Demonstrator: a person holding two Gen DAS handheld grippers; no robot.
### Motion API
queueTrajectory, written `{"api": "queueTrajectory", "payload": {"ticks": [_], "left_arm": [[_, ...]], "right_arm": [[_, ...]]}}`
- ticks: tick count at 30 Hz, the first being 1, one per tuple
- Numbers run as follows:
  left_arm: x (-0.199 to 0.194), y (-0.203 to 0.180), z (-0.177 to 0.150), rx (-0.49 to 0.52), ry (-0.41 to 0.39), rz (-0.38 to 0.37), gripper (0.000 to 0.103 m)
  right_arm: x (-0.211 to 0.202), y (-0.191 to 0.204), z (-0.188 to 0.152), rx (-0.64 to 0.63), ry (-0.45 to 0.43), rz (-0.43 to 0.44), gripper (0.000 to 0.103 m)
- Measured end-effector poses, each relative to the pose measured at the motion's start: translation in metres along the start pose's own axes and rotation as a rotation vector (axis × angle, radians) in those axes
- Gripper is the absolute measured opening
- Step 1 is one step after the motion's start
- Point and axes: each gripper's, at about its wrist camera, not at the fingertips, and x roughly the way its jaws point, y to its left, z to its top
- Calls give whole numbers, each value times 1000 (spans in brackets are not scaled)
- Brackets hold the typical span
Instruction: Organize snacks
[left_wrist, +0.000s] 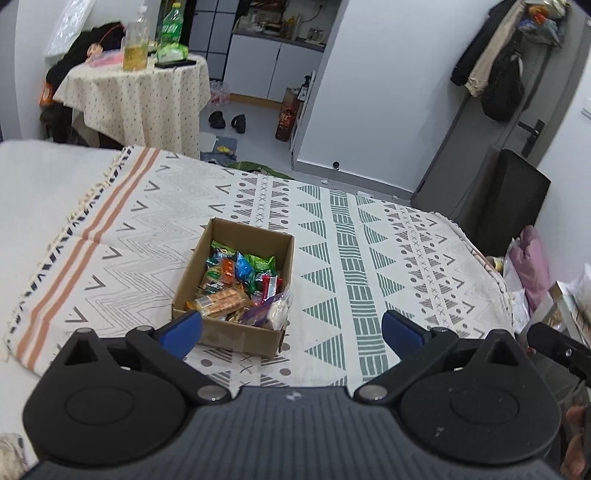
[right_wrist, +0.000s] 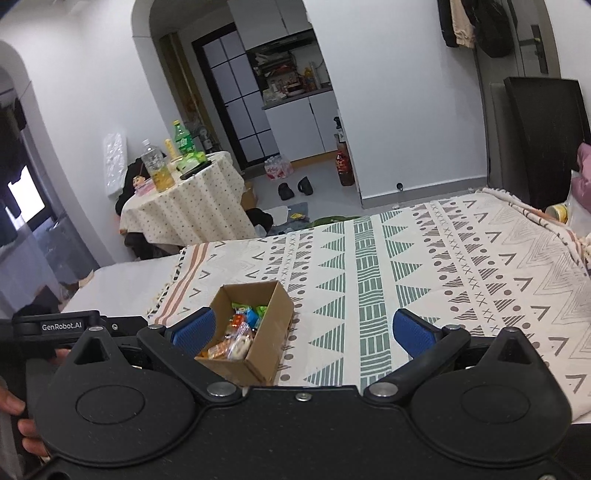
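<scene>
The cardboard box (left_wrist: 236, 291) sits on the patterned blanket (left_wrist: 369, 240), wrapped snacks (left_wrist: 240, 280) heaped inside, likely gathered for sorting. Just short of the box, left tongs (left_wrist: 291, 330) and right tongs (right_wrist: 303, 332) hang wide, gripping nothing.

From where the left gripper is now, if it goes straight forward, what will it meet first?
Probably the patterned blanket just right of the cardboard box. The left gripper is open and tilted down; the box lies toward its left finger. Depth is unclear.
</scene>
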Motion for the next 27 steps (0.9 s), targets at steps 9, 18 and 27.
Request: {"api": "queueTrajectory", "payload": {"ticks": [9, 18, 27], "left_arm": [[-33, -6, -20, 56, -22, 2, 103], [-62, -14, -35, 102, -65, -5, 103], [-86, -12, -47, 128, -100, -13, 103]], "right_arm": [[-29, 7, -11, -43, 1, 9, 103], [-62, 12, -19, -75, -31, 20, 103], [-85, 23, -30, -117, -69, 40, 103]]}}
